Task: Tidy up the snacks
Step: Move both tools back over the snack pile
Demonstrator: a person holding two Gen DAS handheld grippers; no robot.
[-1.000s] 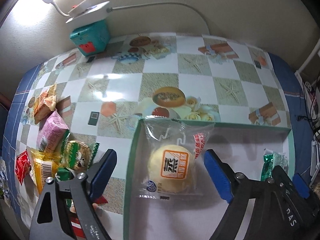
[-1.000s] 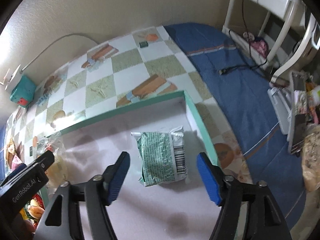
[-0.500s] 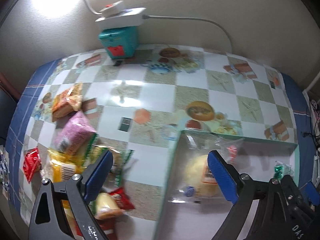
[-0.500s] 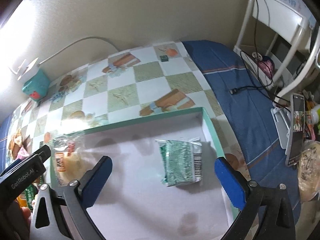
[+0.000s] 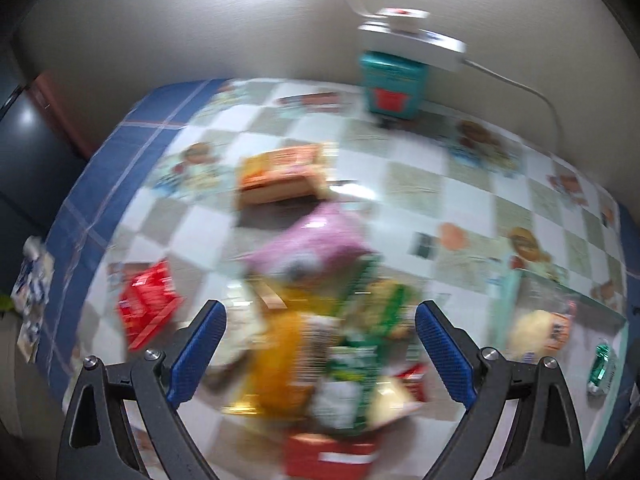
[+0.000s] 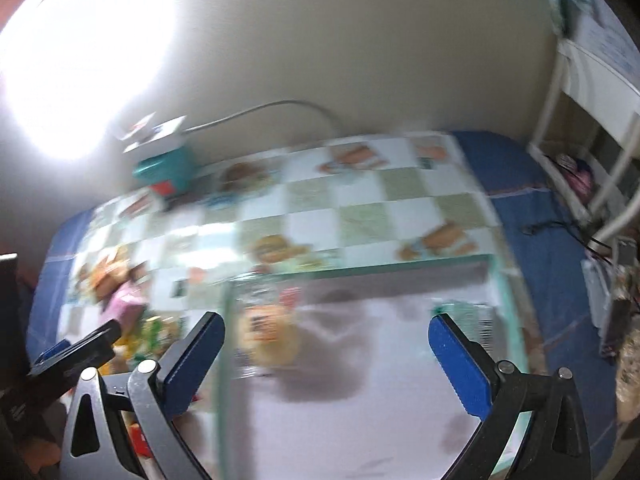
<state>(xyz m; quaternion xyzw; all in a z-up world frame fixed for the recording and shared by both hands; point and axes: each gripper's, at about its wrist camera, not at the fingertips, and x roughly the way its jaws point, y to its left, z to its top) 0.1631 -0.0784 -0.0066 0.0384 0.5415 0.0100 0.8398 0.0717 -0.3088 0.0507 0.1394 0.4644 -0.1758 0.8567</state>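
Observation:
Both views are motion-blurred. My left gripper [image 5: 320, 354] is open and empty above a heap of loose snack packs [image 5: 332, 352]: a pink pack [image 5: 316, 240], an orange pack [image 5: 280, 176], a red pack [image 5: 148, 304], yellow and green ones. The green-rimmed white tray [image 6: 420, 266] lies to the right and holds a round bun pack [image 6: 268, 332] and a green pack [image 6: 476, 316]. My right gripper [image 6: 326, 354] is open and empty above the tray. The tray's bun pack [image 5: 540, 330] and green pack [image 5: 600, 368] also show in the left wrist view.
A teal box [image 5: 394, 84] with a white power strip [image 5: 416, 44] on top stands at the back by the wall. The checkered tablecloth [image 5: 420, 188] has a blue border. A white chair [image 6: 592, 128] and cables are off the table's right side.
My left gripper has swung left from the tray to over the snack heap. My right gripper has pulled back and up from the green pack and opened wider.

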